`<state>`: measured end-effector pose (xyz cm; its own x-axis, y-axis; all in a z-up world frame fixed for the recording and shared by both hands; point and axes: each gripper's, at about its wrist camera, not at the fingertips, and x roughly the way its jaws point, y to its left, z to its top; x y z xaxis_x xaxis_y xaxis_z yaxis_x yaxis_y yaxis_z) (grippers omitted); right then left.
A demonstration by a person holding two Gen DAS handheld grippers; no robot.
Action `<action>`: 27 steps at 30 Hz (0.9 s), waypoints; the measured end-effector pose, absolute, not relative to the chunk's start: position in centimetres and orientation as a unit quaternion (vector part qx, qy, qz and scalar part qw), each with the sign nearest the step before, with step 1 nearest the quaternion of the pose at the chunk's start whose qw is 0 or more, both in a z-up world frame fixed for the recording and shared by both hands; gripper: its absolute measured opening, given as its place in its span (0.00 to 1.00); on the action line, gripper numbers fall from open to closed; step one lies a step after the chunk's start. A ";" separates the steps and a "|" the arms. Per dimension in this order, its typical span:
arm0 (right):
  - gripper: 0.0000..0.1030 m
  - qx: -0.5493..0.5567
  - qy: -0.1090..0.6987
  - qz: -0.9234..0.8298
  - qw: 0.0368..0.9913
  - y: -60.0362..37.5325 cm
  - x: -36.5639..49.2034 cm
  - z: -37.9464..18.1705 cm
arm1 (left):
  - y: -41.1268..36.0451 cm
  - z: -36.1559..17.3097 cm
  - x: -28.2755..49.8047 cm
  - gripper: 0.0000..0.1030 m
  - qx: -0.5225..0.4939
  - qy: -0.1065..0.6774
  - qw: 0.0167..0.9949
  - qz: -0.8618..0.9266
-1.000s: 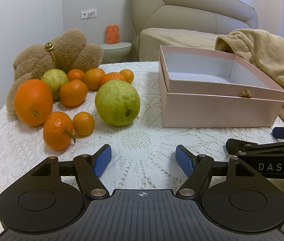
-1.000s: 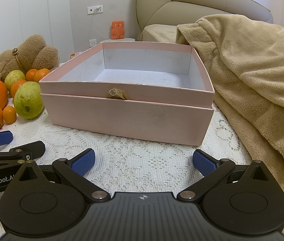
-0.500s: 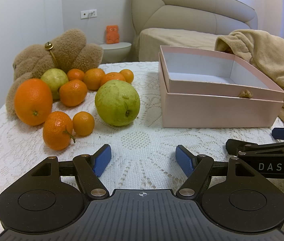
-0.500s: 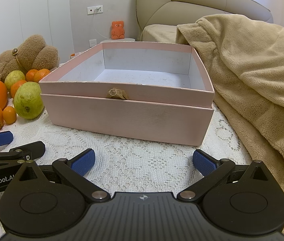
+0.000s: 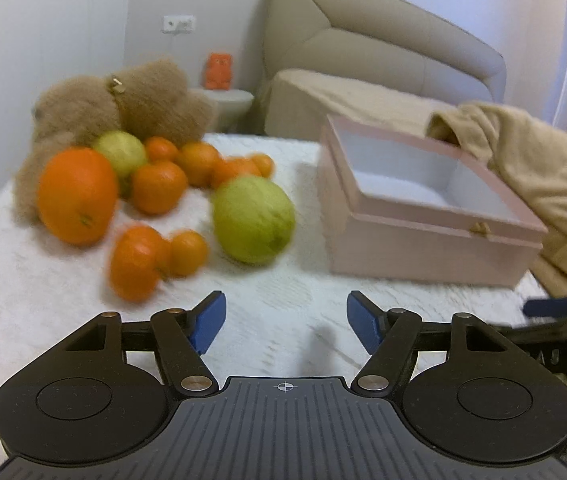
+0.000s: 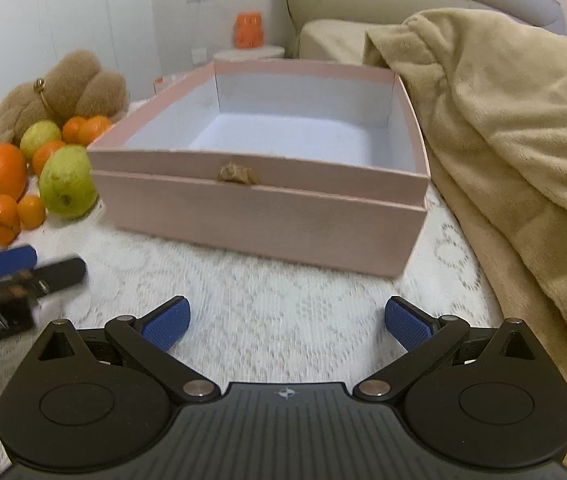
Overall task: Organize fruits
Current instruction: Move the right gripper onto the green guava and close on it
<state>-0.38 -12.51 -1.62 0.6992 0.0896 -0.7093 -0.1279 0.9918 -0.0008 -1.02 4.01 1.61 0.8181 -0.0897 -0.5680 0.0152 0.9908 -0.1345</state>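
A heap of fruit lies on the white lace cloth at the left: a big orange, a large green guava, a smaller green one and several mandarins. An open pink box stands at the right with nothing inside. My left gripper hovers short of the guava, its jaws closing slightly with only cloth between them. My right gripper stands open in front of the box, nothing between its blue pads.
A brown plush toy sits behind the fruit. A beige blanket drapes over the box's far right corner and the table's right edge. Beyond are a bed and a small round table with an orange figurine.
The left wrist view has swung and blurred: the fruit now sits nearer and more central, and the left jaws have narrowed a little. The right gripper has stayed put.
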 end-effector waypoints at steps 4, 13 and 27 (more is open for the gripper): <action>1.00 -0.024 0.389 0.054 0.920 -12.4 -0.5 -1.6 | 7.1 3.2 -1.0 0.68 -0.081 0.286 0.955 -0.009; 0.95 -0.043 0.395 0.095 0.913 -11.7 0.5 -0.9 | 10.8 3.5 -0.3 0.67 -0.131 0.282 0.950 -0.004; 0.93 -0.001 0.381 0.085 0.921 -12.1 7.6 0.5 | 11.7 4.0 -0.7 0.67 -0.105 0.277 0.955 0.018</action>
<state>7.60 -12.06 0.51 0.6950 0.1563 -0.7018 -0.1585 0.9854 0.0625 -0.70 11.66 4.01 0.8464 -0.0245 -0.5320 -0.0915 0.9774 -0.1907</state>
